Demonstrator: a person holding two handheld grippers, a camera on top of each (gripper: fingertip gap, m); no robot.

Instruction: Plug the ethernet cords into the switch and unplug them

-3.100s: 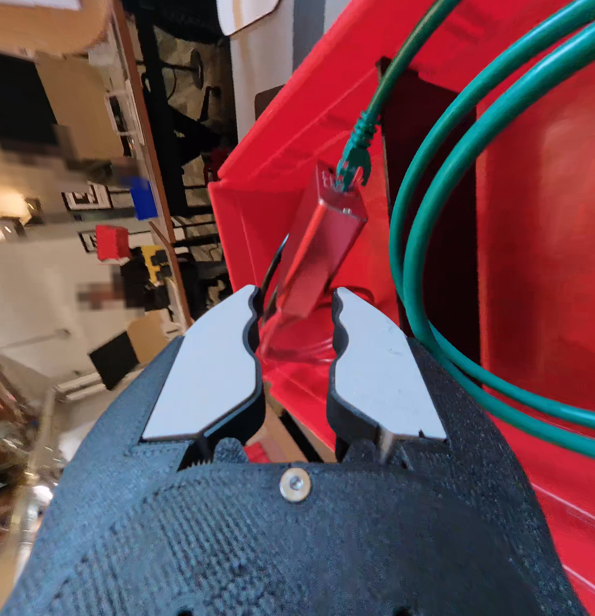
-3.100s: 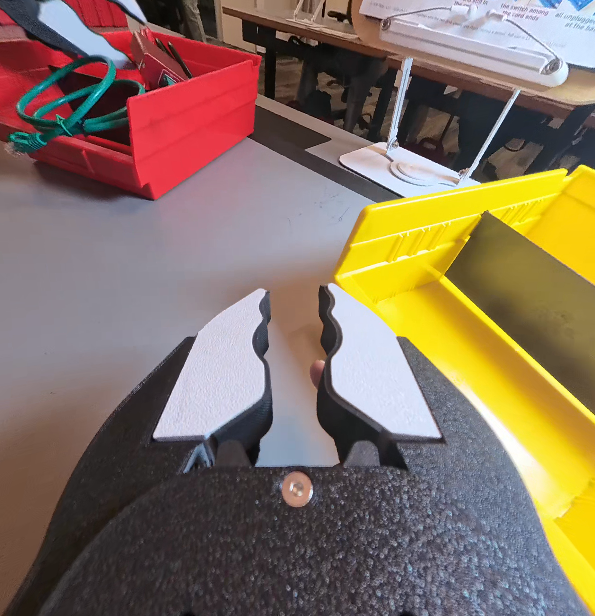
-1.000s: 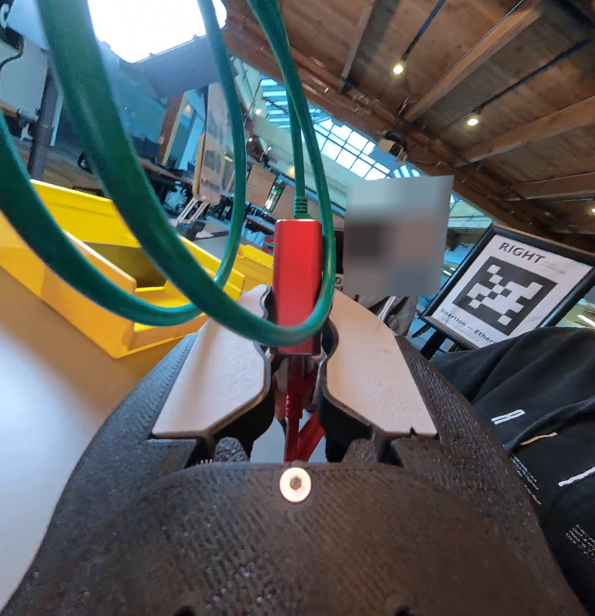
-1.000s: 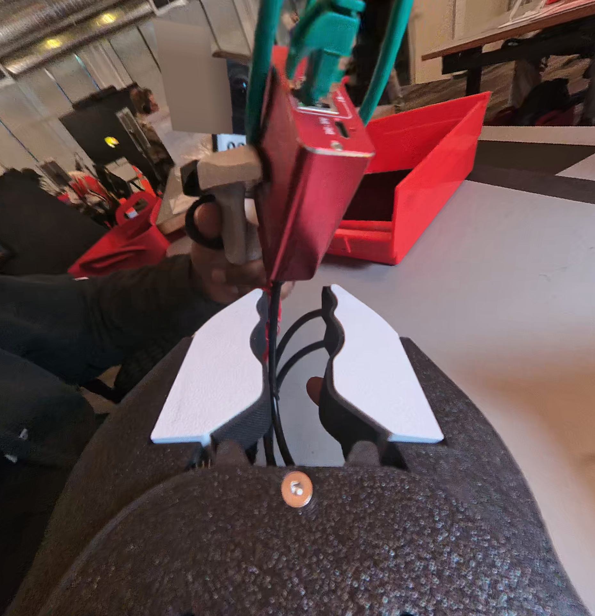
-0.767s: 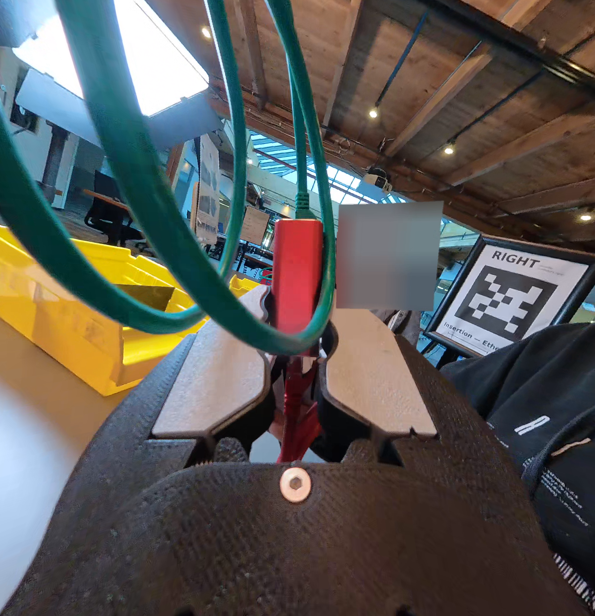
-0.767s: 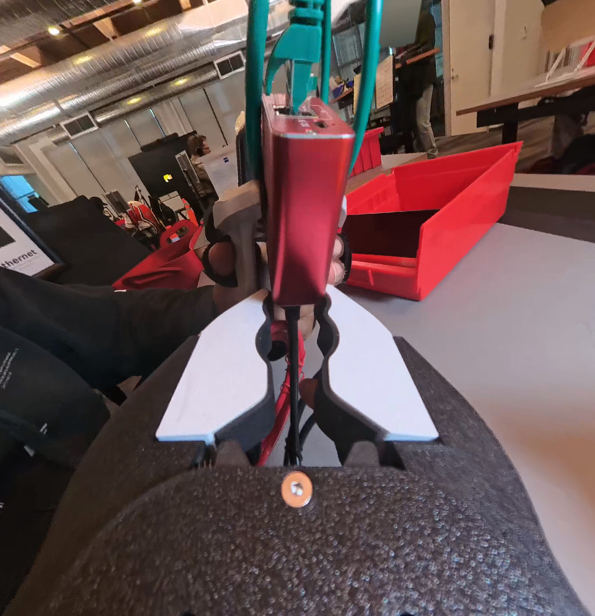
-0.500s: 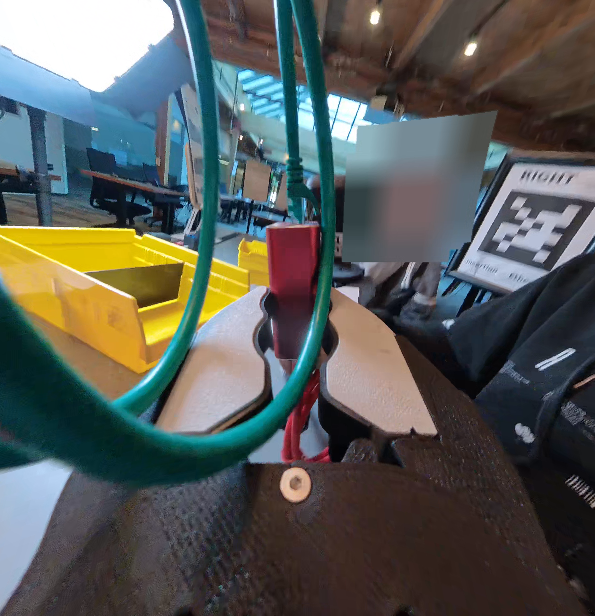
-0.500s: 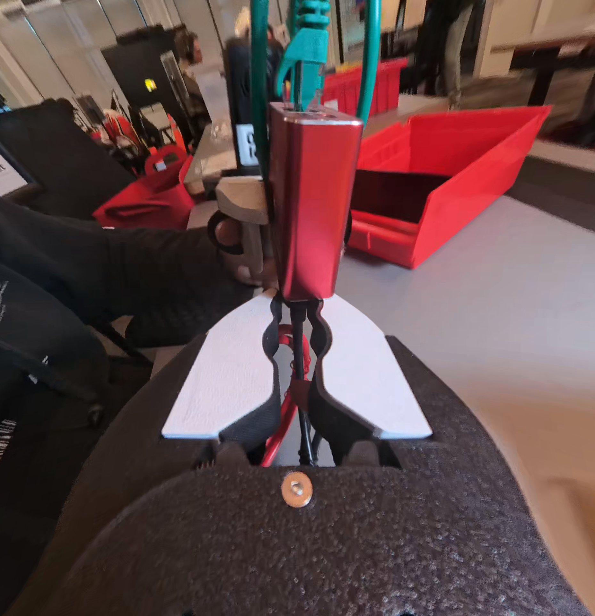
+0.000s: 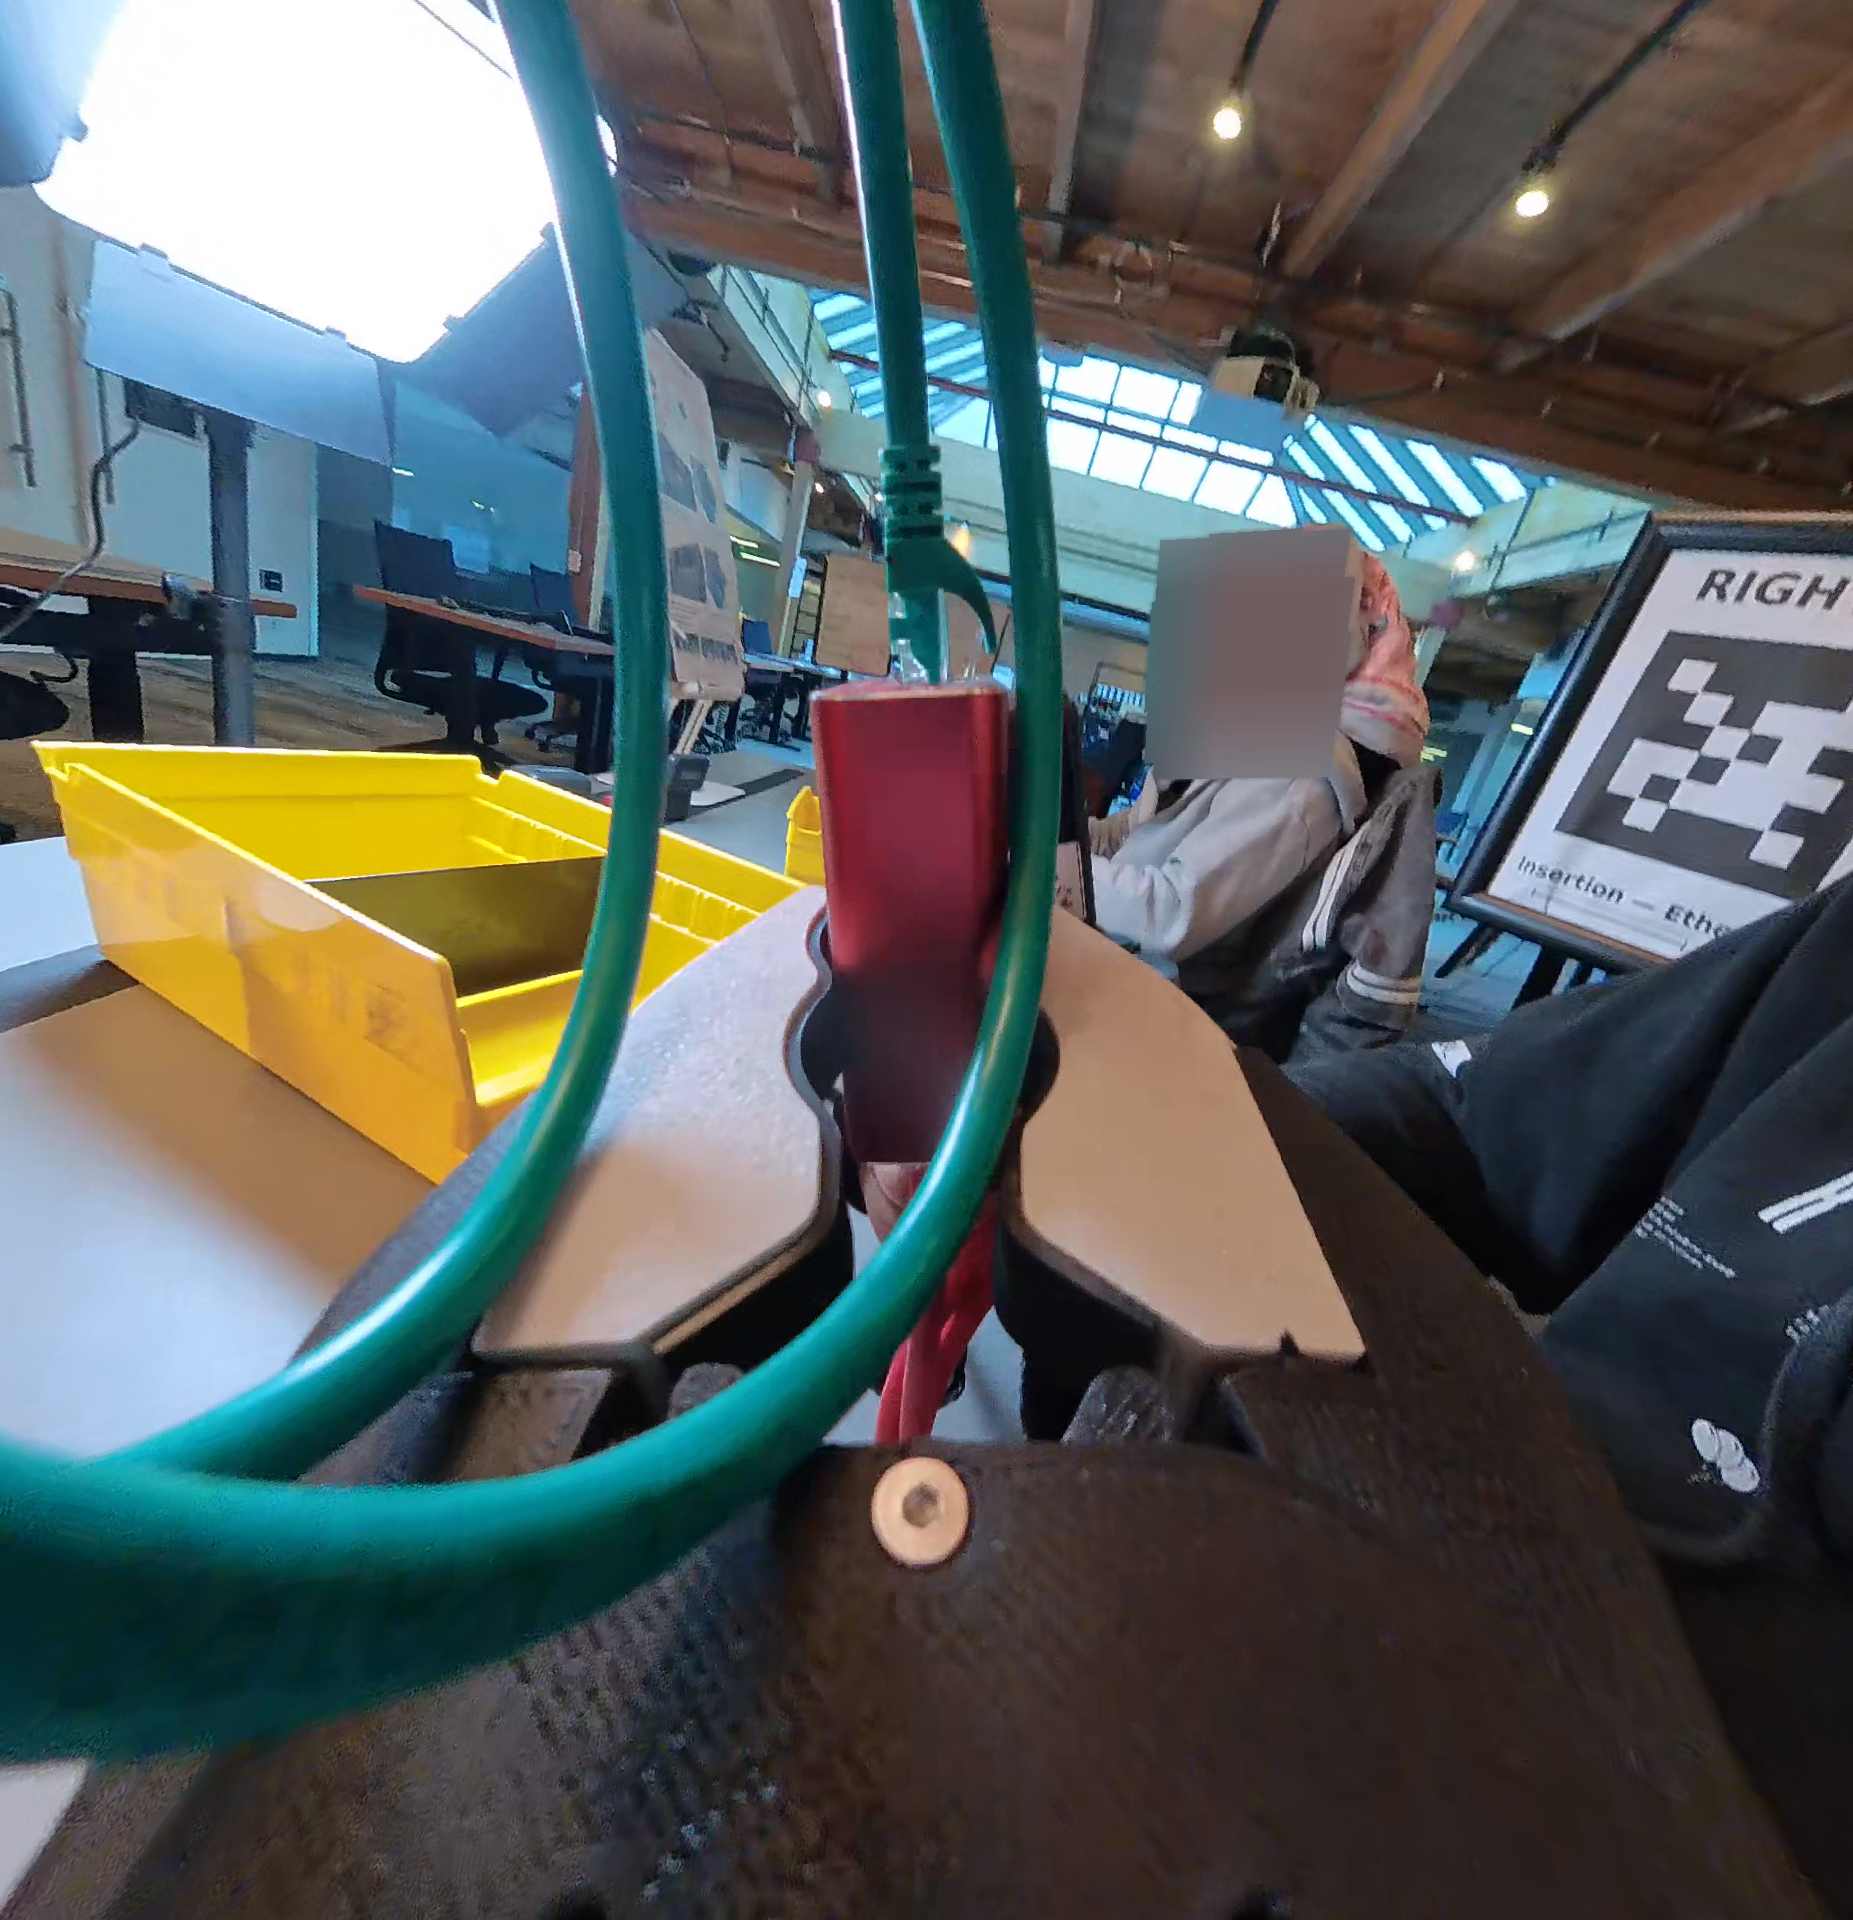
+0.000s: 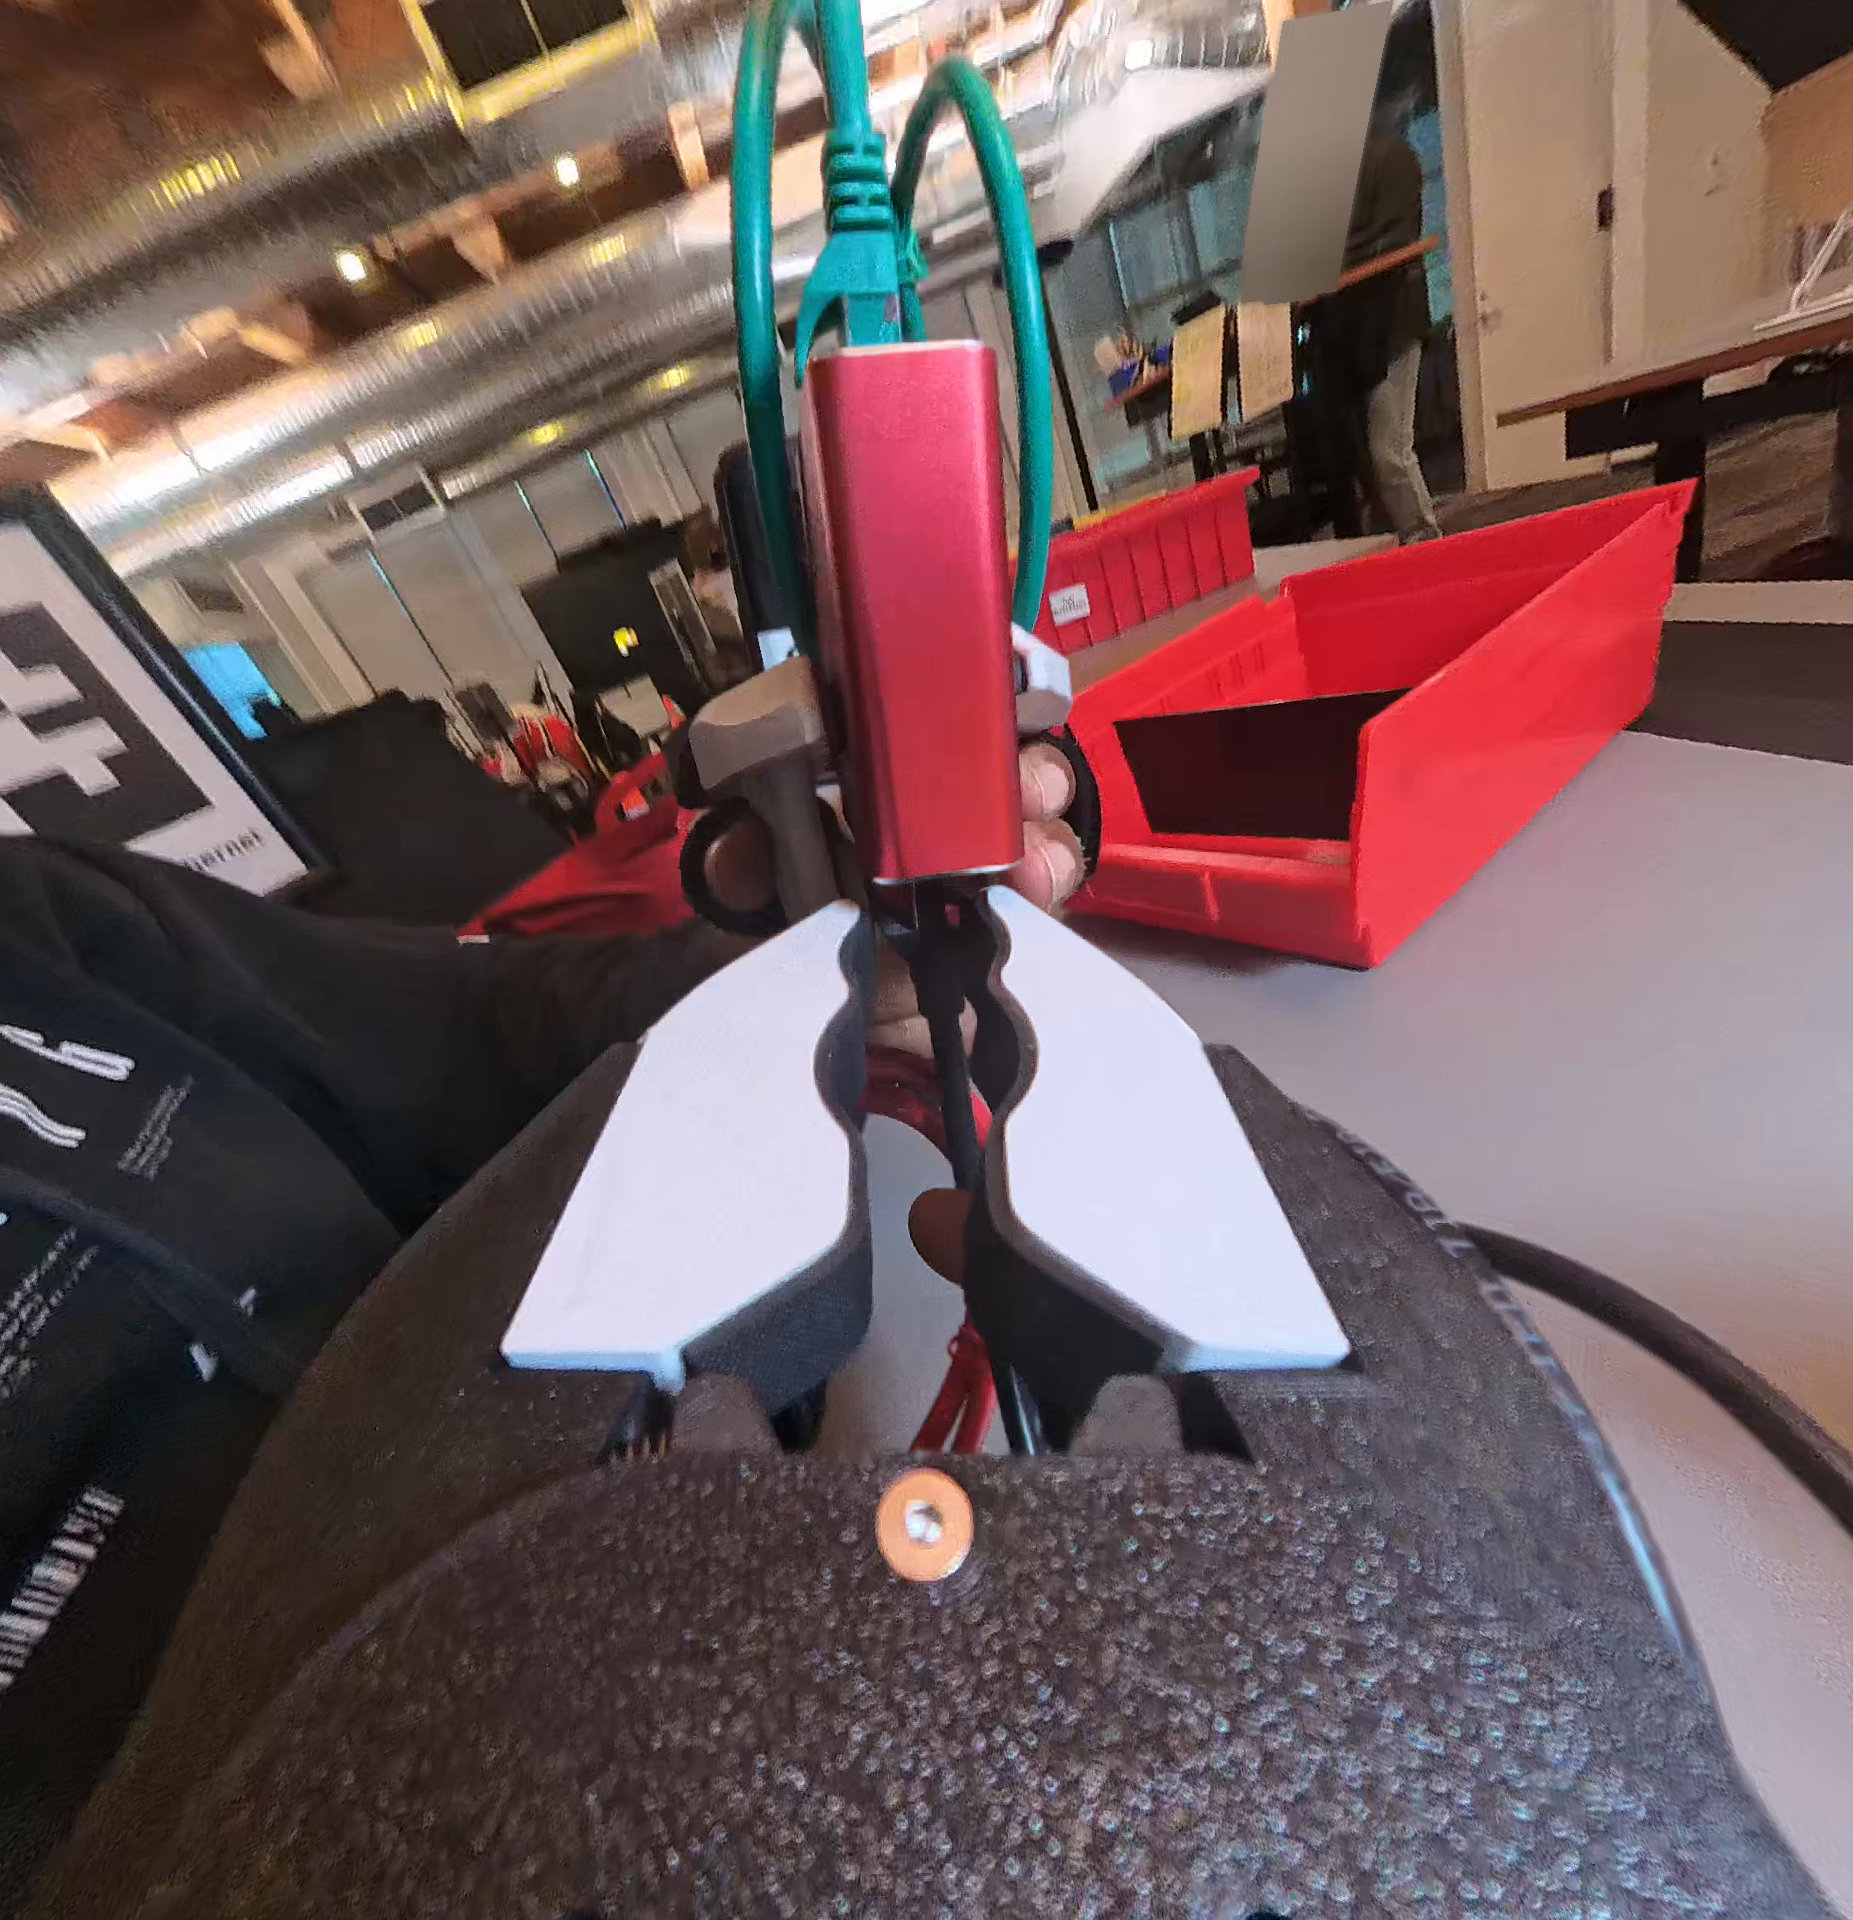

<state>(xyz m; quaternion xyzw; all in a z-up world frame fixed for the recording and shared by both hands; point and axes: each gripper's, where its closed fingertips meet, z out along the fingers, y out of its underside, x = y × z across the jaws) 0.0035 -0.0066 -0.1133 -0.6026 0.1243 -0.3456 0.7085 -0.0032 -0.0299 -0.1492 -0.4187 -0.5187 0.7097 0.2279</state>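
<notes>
The red switch (image 9: pixel 906 914) stands upright, clamped between my left gripper's (image 9: pixel 927 935) fingers. A green ethernet cord (image 9: pixel 911 540) is plugged into its top end, and its loops (image 9: pixel 610 727) hang in front of the camera. A red cord (image 9: pixel 937 1340) hangs below the switch. In the right wrist view the switch (image 10: pixel 911 644) is just ahead, with the green plug (image 10: pixel 860 270) on top. My right gripper (image 10: pixel 924 925) is closed narrowly on the black cable (image 10: pixel 953 1081) right under the switch. The red cord (image 10: pixel 896 1091) lies behind the cable.
A yellow bin (image 9: pixel 278 914) sits on the grey table (image 9: pixel 122 1195) to the left. A red bin (image 10: pixel 1421 769) sits on the table (image 10: pixel 1524 1039) at the right. A black sleeve (image 10: pixel 226 1039) and a framed sign (image 9: pixel 1732 748) are close by. A person sits behind. My two grippers' fingertips are within a few centimetres of each other.
The left gripper lifted the switch out of the red bin and turned it upright. The right gripper moved in under the switch, and its fingers closed around the black cable.
</notes>
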